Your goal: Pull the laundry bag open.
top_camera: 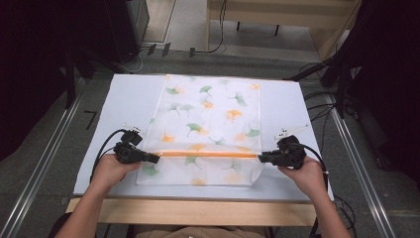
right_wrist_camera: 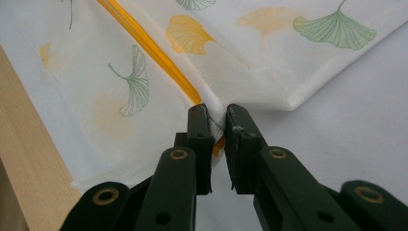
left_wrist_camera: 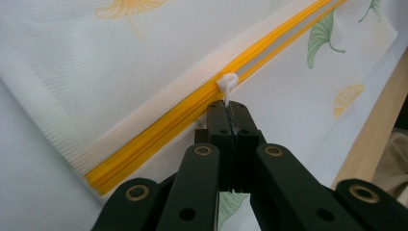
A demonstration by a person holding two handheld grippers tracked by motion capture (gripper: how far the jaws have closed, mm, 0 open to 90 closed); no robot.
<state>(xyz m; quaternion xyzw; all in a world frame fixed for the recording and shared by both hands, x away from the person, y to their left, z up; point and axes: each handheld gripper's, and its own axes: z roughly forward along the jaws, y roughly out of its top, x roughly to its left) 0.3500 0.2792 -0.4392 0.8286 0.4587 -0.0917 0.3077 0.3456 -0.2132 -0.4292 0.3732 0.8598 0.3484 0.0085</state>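
grey floor, dark gear at both sides, white table (top_camera: 131,94) with a wooden front edge (top_camera: 198,210). flat on it, a white mesh bag (top_camera: 210,106) printed with ginkgo leaves, its orange zipper (top_camera: 208,154) running crosswise near the front edge.

at the zipper's left end, left gripper (top_camera: 157,158) (left_wrist_camera: 229,108) clamped fully shut on the white zipper pull (left_wrist_camera: 227,84), jaws pressed flat together on the tab. at the zipper's right end, right gripper (top_camera: 260,157) (right_wrist_camera: 217,111) nearly closed, pinching the bunched bag corner and the zipper's end, a narrow gap showing between the jaws with fabric caught in it.

step in hand, by judgement: bag anchored at the right end, slider gripped at the left end, ready for a run along the zipper. whether it opens or closes, hard to tell; teeth ahead of the slider look parted into two strips in the left gripper view. next move likely calls for a straight, level pull of the tab along the zipper toward the right end, right grip held firm so the fabric stays taut and does not bunch.

edges and room: zipper close to the front edge, bag's near hem just short of it. bare table left and right of the zipper, plenty beyond it on the far side. nothing lying along the zipper's line between the two grippers.
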